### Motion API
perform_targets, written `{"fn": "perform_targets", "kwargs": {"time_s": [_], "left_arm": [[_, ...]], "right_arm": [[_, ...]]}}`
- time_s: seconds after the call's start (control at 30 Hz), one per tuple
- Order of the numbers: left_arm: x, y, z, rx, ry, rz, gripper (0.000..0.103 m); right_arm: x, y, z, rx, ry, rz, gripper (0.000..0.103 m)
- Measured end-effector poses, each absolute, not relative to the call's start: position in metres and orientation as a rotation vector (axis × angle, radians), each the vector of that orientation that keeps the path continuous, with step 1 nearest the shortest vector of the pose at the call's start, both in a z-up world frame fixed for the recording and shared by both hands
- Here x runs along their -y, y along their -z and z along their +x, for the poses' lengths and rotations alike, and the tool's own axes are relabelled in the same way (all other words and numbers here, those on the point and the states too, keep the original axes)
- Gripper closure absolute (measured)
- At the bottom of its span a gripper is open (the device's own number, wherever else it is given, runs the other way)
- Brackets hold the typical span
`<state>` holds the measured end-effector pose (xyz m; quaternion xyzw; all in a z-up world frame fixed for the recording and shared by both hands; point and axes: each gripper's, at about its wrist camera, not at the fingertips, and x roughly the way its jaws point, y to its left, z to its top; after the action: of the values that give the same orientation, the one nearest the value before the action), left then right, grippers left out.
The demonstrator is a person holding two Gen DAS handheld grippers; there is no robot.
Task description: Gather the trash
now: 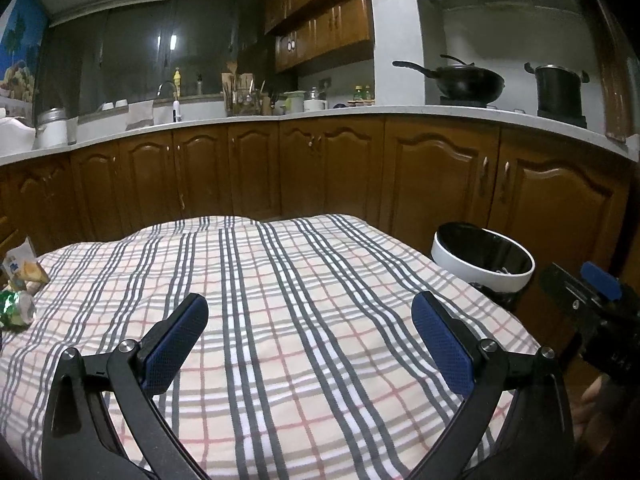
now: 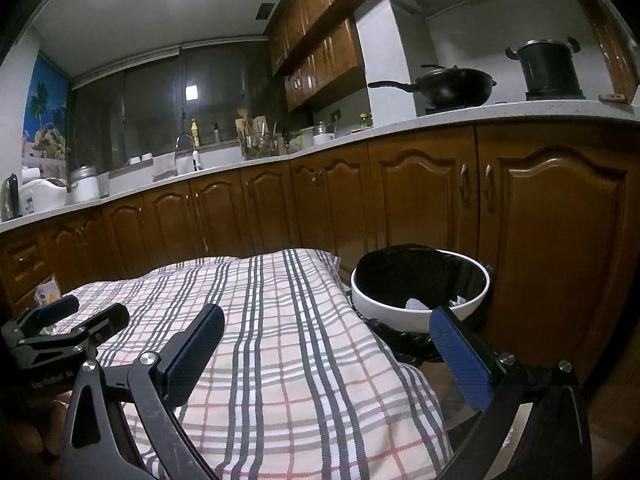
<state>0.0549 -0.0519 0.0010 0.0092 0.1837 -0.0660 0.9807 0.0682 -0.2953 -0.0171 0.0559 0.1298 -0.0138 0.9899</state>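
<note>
My left gripper [image 1: 310, 308] is open and empty above the middle of the plaid-covered table [image 1: 280, 320]. Crumpled green and white wrapper trash [image 1: 16, 308] and a torn carton [image 1: 24, 268] lie at the table's far left edge. A white trash bin with a black liner [image 1: 482, 258] stands off the table's right side. My right gripper [image 2: 326, 320] is open and empty over the table's right edge, just short of the bin [image 2: 420, 284], which holds some white scraps [image 2: 416, 304]. The left gripper also shows in the right wrist view [image 2: 88, 312].
Brown kitchen cabinets [image 1: 320, 168] run behind the table under a white counter [image 1: 320, 114] with a sink, utensils, a wok [image 1: 468, 80] and a pot [image 1: 558, 88]. The right gripper's body shows at the right edge of the left wrist view [image 1: 592, 300].
</note>
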Motion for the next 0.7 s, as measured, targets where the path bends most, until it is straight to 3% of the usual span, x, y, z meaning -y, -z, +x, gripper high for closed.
{"fn": "perform_targets", "kwargs": {"time_s": [0.7], "left_arm": [[0.0583, -0.0031, 0.0491, -0.348, 0.112, 0.029, 0.000]], "right_arm": [[0.2933, 0.0139, 0.0684, -0.256, 0.013, 0.118, 0.000]]}}
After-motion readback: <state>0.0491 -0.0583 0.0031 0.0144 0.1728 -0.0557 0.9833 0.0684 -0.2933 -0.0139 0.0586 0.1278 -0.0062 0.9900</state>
